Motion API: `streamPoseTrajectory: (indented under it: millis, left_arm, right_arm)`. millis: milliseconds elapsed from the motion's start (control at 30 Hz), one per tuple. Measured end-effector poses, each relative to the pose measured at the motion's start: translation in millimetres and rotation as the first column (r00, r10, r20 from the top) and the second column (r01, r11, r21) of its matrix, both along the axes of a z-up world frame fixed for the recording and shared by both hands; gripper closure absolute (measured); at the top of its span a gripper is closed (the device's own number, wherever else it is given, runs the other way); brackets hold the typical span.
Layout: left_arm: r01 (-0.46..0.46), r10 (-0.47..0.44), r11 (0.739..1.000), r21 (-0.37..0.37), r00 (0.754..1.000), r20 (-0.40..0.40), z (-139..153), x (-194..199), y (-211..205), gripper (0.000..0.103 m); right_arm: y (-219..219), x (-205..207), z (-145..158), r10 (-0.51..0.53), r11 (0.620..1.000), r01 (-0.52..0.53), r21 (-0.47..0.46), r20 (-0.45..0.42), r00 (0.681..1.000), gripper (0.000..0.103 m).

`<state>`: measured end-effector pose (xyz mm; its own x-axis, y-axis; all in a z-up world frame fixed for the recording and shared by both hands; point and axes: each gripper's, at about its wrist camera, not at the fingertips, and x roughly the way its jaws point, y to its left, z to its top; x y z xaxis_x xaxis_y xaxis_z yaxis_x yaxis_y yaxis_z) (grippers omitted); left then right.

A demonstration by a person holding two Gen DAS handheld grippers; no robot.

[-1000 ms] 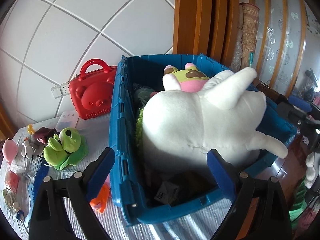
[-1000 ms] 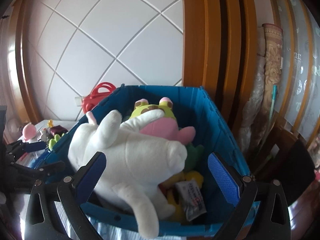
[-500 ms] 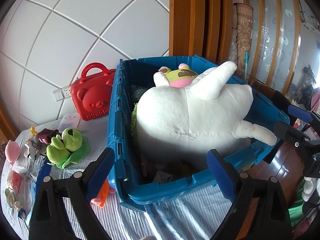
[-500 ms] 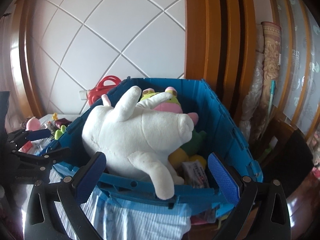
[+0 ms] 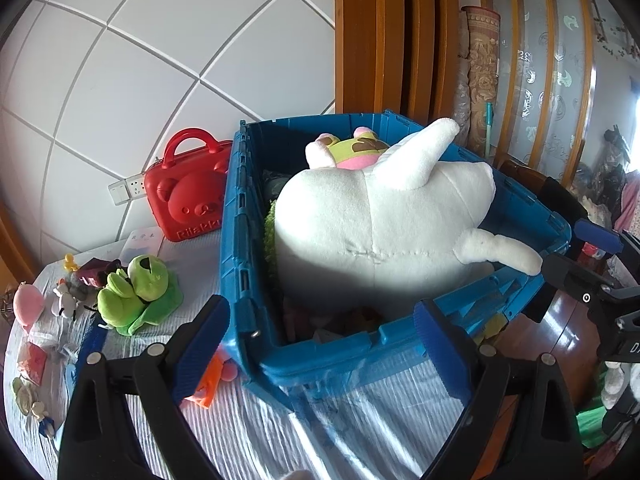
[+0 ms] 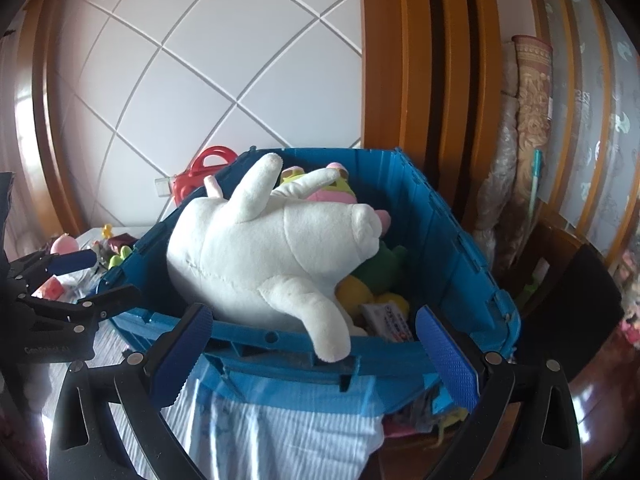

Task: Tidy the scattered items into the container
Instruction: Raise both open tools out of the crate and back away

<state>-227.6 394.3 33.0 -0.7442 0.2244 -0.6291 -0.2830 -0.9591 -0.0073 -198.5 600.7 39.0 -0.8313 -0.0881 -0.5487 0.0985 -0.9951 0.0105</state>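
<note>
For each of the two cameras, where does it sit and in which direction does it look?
Left wrist: sits on the left tool, looking down over the blue crate and the green frog plush beside it; its two open fingers show, and the right tool at the right edge.
Right wrist: sits on the right tool, facing the crate's near rim; its open fingers show, and the left tool at left.
Shared: the crate and the white plush in it.

Both grippers have backed away from the bin (image 5: 240, 216) — left gripper (image 5: 320, 354), right gripper (image 6: 308, 354). The white plush (image 6: 272, 252) now lies farther off, inside the bin, and striped cloth (image 5: 280, 432) fills the foreground.
</note>
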Motion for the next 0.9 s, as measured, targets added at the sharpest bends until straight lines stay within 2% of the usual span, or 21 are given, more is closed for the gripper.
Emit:
streamPoseTrajectory:
  millis: [367, 500, 667, 900]
  left_arm:
    - [0.013, -0.013, 1.000, -0.001, 1.000, 0.028, -16, 34, -50, 0.009]
    - [-0.044, 0.044, 0.999, 0.005, 0.998, 0.039, -27, 50, -77, 0.009]
    - [-0.135, 0.135, 0.991, 0.001, 0.990, 0.045, -31, 81, -110, 0.009]
    - [-0.284, 0.284, 0.959, -0.021, 0.957, 0.054, -27, 137, -148, 0.009]
  right_arm:
    - [-47, 35, -9, -0.010, 1.000, 0.010, -0.005, 0.027, 1.000, 0.000]
    - [-74, 49, -24, 0.009, 1.000, -0.008, -0.013, 0.054, 0.998, 0.000]
    - [-109, 64, -39, 0.104, 0.995, -0.102, -0.023, 0.088, 0.991, 0.000]
    - [-144, 92, -41, 0.239, 0.971, -0.236, -0.047, 0.080, 0.968, 0.000]
